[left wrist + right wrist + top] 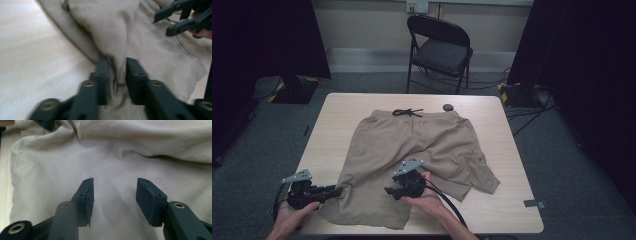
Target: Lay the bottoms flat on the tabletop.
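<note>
Tan shorts (412,145) lie spread on the wooden table (337,120), with the waistband and its black drawstring (407,112) at the far side. My left gripper (339,190) is at the outer edge of the near left leg. In the left gripper view a raised fold of the shorts (107,25) stands between the parted jaws of that gripper (117,67), which looks open. My right gripper (388,191) hovers over the same leg's inner side. It stands open above flat cloth (150,145), with nothing between its jaws (115,187). The right gripper (172,22) also appears in the left gripper view.
A small dark round object (448,107) lies near the waistband at the table's far edge. A black folding chair (439,50) stands behind the table. A small grey tag (534,203) sits at the front right corner. Bare wood flanks the shorts on both sides.
</note>
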Demonstrator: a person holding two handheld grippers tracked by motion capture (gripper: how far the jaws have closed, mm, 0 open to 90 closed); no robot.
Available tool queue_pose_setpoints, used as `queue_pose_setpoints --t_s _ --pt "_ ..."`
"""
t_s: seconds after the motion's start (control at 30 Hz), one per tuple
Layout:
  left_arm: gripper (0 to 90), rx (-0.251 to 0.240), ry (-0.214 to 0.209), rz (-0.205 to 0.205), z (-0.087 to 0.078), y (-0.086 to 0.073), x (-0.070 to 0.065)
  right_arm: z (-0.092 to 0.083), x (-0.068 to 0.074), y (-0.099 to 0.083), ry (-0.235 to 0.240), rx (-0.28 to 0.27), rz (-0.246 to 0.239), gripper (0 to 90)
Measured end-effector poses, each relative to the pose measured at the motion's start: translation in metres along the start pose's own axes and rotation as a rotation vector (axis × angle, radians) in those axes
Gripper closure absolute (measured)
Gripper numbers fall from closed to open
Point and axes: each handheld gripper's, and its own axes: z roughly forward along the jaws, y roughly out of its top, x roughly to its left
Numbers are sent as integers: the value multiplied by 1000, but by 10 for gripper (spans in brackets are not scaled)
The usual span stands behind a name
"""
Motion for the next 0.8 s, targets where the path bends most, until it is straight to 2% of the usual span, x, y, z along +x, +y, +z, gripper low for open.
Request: queue_pose_setpoints --t_s 0.03,0.13,0.3,0.4,0.5,0.67,0.73,0.8 --pt "605 -15 10 -3 1 4 1 2 1 0 1 0 -3 494" --pt "567 -53 35 -11 0 18 6 4 5 -2 6 9 -18 499" --pt "531 -93 64 -19 3 36 12 3 12 -9 6 24 -55 490" --pt "508 -106 72 -24 8 46 16 -2 18 -15 -8 27 -98 483" --pt "489 -101 83 -27 18 54 17 -9 26 -22 -28 37 -142 469" --pt "471 -84 74 -23 41 63 20 -23 28 -35 -17 30 -157 466" --pt "474 -59 75 -31 53 62 21 -28 29 -39 -16 34 -161 466" --pt "507 -11 82 -13 65 60 23 -32 29 -41 -14 46 -159 465"
